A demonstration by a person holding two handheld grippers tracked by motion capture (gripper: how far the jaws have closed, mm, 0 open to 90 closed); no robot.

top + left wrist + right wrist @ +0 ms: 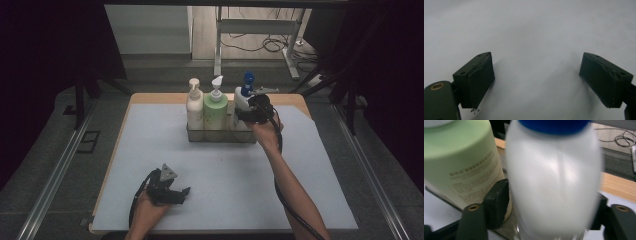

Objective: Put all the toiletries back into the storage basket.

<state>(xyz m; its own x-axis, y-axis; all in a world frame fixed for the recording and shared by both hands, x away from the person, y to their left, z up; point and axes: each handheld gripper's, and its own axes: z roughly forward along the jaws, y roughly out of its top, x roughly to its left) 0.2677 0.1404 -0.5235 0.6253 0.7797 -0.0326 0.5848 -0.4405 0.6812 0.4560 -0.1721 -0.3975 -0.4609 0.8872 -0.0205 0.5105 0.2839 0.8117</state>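
Grasp step: our right gripper (248, 113) clamps blue-capped white bottle (554, 182) beside green bottle (461, 162); next, lift straight. Left gripper (536, 82) spread, idle.

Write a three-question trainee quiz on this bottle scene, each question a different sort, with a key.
1. True or false: the right gripper has its fingers on either side of the white bottle with the blue pump.
2. Multiple choice: the left gripper is A) shut on the green bottle, B) open over the bare grey mat, C) shut on the cream bottle.
3. Fill in: in the high view, the bottle in the middle of the clear tray is ____ in colour.

Key: 1 true; 2 B; 3 green (the green bottle, between the cream bottle and the white one).
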